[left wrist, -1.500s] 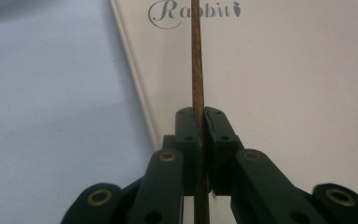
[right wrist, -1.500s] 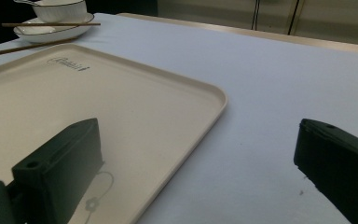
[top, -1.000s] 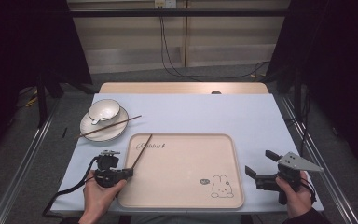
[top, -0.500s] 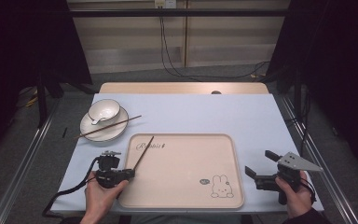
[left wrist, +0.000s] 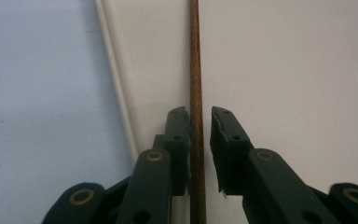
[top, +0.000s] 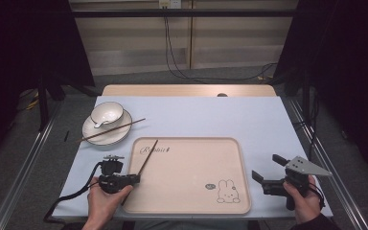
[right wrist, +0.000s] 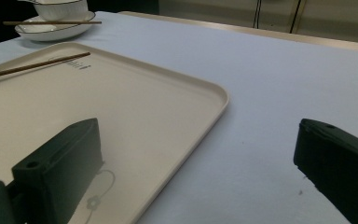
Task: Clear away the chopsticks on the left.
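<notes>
A cream tray [top: 191, 177] with a bunny drawing [top: 225, 191] is seen in the middle of the light blue table [top: 211, 115], near the person's edge.

The left gripper [top: 135, 179] is held at the tray's 9 o'clock edge, low down, w/ the left hand [top: 103, 203] under it. A brown chopstick [top: 146, 160] is seen betw. its jaws. In the left gripper view, the chopstick [left wrist: 195, 93] runs straight up, toward 12 o'clock, over the tray [left wrist: 284, 70]. One jaw is touching the stick; a thin gap is seen by the other jaw. So the claw is narrow, but a firm squeeze cannot be told.

The chopstick's far tip is pointed toward 1 o'clock, by the writing on the tray.

A 2nd chopstick [top: 112, 130] is laid across a white plate [top: 106, 135] at the table's 10 o'clock. A white bowl [top: 106, 114] is set on that plate.

The right gripper [top: 267, 170] is held at the tray's 3 o'clock side, just off the tray, by the right hand [top: 304, 201]. Its jaws are spread wide, w/ nothing betw. them. In the right gripper view, the tray corner [right wrist: 216, 100] and blue table [right wrist: 284, 93] are seen betw. the jaws.
</notes>
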The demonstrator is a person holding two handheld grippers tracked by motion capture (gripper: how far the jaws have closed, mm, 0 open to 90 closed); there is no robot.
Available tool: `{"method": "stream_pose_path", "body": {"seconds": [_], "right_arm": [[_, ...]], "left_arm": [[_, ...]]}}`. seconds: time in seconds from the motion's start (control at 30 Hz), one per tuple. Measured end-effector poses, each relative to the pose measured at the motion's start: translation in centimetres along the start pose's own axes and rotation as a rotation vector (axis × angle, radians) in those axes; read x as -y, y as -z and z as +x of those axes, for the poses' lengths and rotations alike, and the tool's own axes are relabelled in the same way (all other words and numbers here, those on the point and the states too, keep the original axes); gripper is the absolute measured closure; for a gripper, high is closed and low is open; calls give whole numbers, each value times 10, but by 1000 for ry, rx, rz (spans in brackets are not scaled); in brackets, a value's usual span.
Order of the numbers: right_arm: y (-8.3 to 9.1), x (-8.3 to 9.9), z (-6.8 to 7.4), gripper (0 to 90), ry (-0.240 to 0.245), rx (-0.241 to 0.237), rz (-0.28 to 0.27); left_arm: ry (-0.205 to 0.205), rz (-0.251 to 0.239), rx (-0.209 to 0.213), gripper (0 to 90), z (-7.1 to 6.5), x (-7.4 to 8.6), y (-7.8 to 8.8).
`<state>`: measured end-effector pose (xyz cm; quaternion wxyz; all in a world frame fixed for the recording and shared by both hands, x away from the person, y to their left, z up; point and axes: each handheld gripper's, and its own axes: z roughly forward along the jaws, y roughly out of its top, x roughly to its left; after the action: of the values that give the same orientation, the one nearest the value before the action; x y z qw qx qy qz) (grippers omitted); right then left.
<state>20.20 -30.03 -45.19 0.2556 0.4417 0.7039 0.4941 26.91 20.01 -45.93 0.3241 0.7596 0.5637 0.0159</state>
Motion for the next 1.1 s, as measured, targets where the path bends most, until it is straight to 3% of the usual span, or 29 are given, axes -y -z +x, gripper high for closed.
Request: {"method": "stream_pose_path", "body": {"seconds": [0.1,0.27,0.37,0.43,0.47,0.57,0.63,0.7,0.73,0.77,0.8,0.83,0.93,1.03,1.1], "right_arm": [[0,0,0,8,3,0,0],[0,0,0,8,0,-1,1],[0,0,0,8,1,-1,0],[0,0,0,8,1,-1,0],[0,0,0,8,1,-1,0],[0,0,0,8,1,-3,-1],[0,0,0,8,0,-3,-3],[0,0,0,8,0,-3,-4],[1,0,0,8,3,-5,-5],[1,-1,1,8,-2,-7,-4],[1,-1,1,8,-2,-7,-4],[1,0,0,8,0,-6,-6],[1,0,0,8,-1,-5,-6],[1,0,0,8,-1,-4,-6],[1,0,0,9,-3,-4,-6]], "left_arm": [[1,1,19,737,0,0,0],[5,0,43,840,-1,0,1],[0,-7,39,763,0,-1,1],[-20,-7,52,765,0,-1,2],[-20,-7,52,741,0,-1,2],[-81,-35,85,668,1,-3,6],[-87,-56,95,606,1,-3,7],[-135,-66,99,584,4,-5,11],[-168,-82,100,462,5,-6,14],[-206,-130,105,436,7,-7,20],[-206,-130,105,389,7,-7,20],[-229,-161,110,389,8,-8,23],[-293,-221,103,234,15,-12,34],[-302,-244,91,164,20,-13,38],[-318,-251,109,111,26,-14,41]]}}
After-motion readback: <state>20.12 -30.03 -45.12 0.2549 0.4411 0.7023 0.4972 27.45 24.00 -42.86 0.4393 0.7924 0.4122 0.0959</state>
